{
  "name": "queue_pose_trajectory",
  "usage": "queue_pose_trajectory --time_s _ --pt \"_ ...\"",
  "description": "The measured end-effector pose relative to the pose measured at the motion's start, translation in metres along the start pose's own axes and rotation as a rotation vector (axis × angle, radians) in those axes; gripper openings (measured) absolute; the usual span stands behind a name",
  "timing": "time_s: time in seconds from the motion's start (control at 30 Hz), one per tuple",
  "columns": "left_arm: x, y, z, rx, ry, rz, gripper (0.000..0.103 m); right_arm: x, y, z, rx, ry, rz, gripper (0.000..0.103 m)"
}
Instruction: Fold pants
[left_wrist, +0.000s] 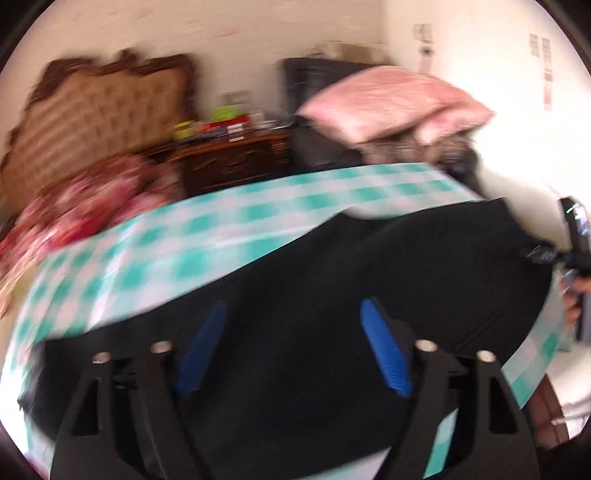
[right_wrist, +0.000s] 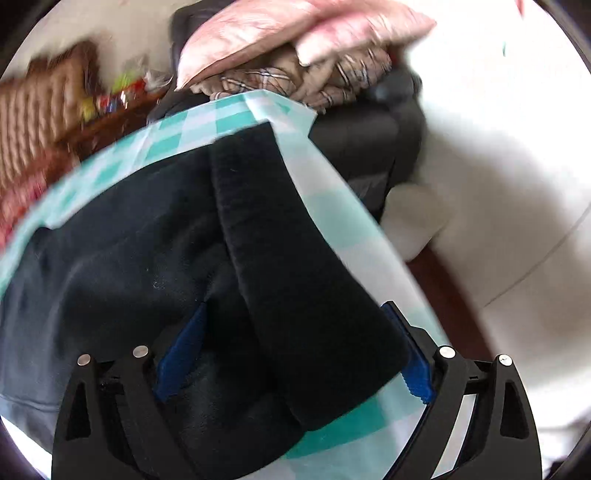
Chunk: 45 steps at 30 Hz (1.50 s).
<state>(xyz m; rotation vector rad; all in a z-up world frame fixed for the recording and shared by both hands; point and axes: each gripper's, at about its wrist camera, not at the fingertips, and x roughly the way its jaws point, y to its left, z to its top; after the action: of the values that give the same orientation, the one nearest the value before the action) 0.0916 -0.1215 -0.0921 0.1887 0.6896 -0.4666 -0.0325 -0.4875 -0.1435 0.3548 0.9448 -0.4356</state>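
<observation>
The pants (left_wrist: 332, 266) lie spread on the worktop (left_wrist: 207, 229), which is covered by a teal-and-white checked cloth. In the left wrist view the dark fabric runs as a long band across the picture, its long axis left to right, reaching from below the left gripper (left_wrist: 293, 347) out to the far right, where the right gripper (left_wrist: 574, 240) shows at the pants' end. In the right wrist view a thicker folded strip of the pants, possibly the waistband or a doubled leg, runs from the worktop's far corner down toward the right gripper (right_wrist: 295, 354).

Both pairs of fingers stand wide apart with nothing between them. The left ones hover over the pants, fabric filling the gap beneath; whether they touch it cannot be told through the blur. On the right, one finger (right_wrist: 181, 354) sits over the dark fabric and the other (right_wrist: 413, 365) at the pants' edge, over the cloth, so the thick strip lies straddled between them, running forward along the fingers' own direction.

Judging from this, the pants are flat but not yet folded down to size, and each gripper sits near one end of the long axis. The coming move likely turns on that: the right fingers are the nearer to a clear edge and look set to close on the strip, while the left ones are over mid-fabric rather than an edge
</observation>
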Motion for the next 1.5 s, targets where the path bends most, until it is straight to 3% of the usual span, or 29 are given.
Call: queue_pose_trajectory --time_s 0.13,0.17,0.23,0.37,0.5,0.67,0.73,0.77,0.83,0.97,1.13,1.23,1.33,1.43,1.5 --pt "0.069 -0.085 0.057 0.085 0.035 -0.244 0.041 0.002 -0.001 0.0 0.005 -0.015 -0.007 0.088" --pt "0.094 -0.109 0.071 0.106 0.069 -0.307 0.028 0.002 -0.001 0.001 0.004 -0.014 -0.005 0.088" --pt "0.136 -0.156 0.091 0.137 0.13 -0.394 0.022 0.004 0.002 0.003 0.001 -0.005 -0.001 0.089" --pt "0.202 -0.218 0.111 0.152 0.248 -0.459 0.021 -0.001 0.005 0.0 0.0 0.007 -0.003 0.089" --pt "0.244 -0.252 0.11 0.154 0.323 -0.414 0.02 -0.001 0.006 -0.001 0.002 0.007 -0.008 0.089" --pt "0.239 -0.261 0.109 0.176 0.264 -0.343 0.026 -0.002 0.007 -0.002 -0.002 -0.003 -0.012 0.089" --pt "0.224 -0.259 0.111 0.166 0.193 -0.341 0.041 -0.002 0.007 -0.003 -0.001 -0.005 -0.013 0.089" --pt "0.22 -0.263 0.112 0.179 0.156 -0.339 0.054 -0.002 0.007 -0.004 0.0 -0.005 -0.014 0.089" --pt "0.222 -0.274 0.113 0.214 0.157 -0.341 0.054 -0.003 0.008 -0.005 0.003 -0.003 -0.017 0.088" --pt "0.238 -0.286 0.115 0.232 0.234 -0.362 0.054 -0.003 0.007 -0.003 0.005 0.003 -0.014 0.087" --pt "0.241 -0.293 0.11 0.285 0.277 -0.424 0.05 -0.007 0.009 -0.004 0.01 0.017 -0.029 0.083" --pt "0.233 -0.303 0.102 0.333 0.271 -0.435 0.05 -0.016 0.013 -0.011 -0.007 0.009 -0.073 0.083" --pt "0.23 -0.301 0.105 0.302 0.264 -0.455 0.052 -0.02 0.009 -0.013 0.021 0.005 -0.063 0.082" --pt "0.187 -0.28 0.114 0.245 0.149 -0.471 0.055 -0.038 0.005 -0.012 0.038 -0.042 -0.058 0.083" --pt "0.141 -0.25 0.113 0.207 0.029 -0.523 0.065 -0.058 0.009 -0.011 0.014 -0.126 -0.082 0.088"
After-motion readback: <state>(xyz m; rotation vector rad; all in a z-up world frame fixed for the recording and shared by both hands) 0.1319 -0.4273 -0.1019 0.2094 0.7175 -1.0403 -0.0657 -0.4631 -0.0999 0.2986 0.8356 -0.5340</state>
